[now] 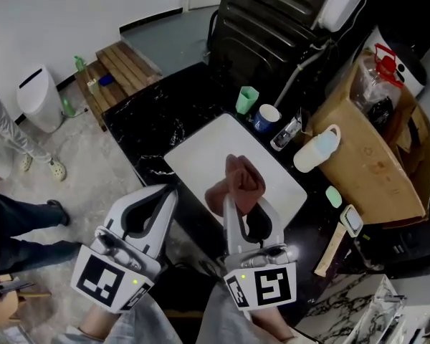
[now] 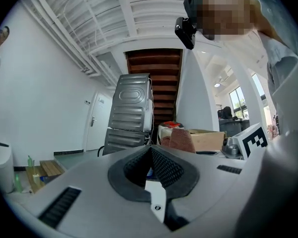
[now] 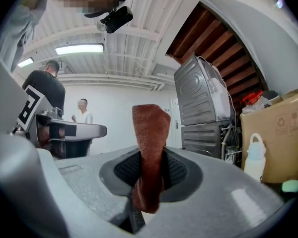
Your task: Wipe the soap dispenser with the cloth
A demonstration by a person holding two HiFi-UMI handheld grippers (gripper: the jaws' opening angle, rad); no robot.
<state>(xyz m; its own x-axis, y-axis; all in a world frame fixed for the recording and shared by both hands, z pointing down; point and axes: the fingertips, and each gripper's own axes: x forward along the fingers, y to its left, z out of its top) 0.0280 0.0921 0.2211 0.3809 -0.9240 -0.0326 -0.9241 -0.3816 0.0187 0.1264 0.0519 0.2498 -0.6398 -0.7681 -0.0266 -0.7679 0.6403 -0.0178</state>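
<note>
Rust-brown terry cloth [image 3: 150,128] stands folded upright, pinched in right gripper [image 3: 150,171].

The left tongs [image 1: 166,195] sit pressed together, empty. Beside them, the right tongs [image 1: 245,210] pinch a cloth [image 1: 244,176].

Steep overhead view, two low close-ups.

Bright, even overhead tube light [image 3: 79,49]; fisheye-warped edges.
</note>
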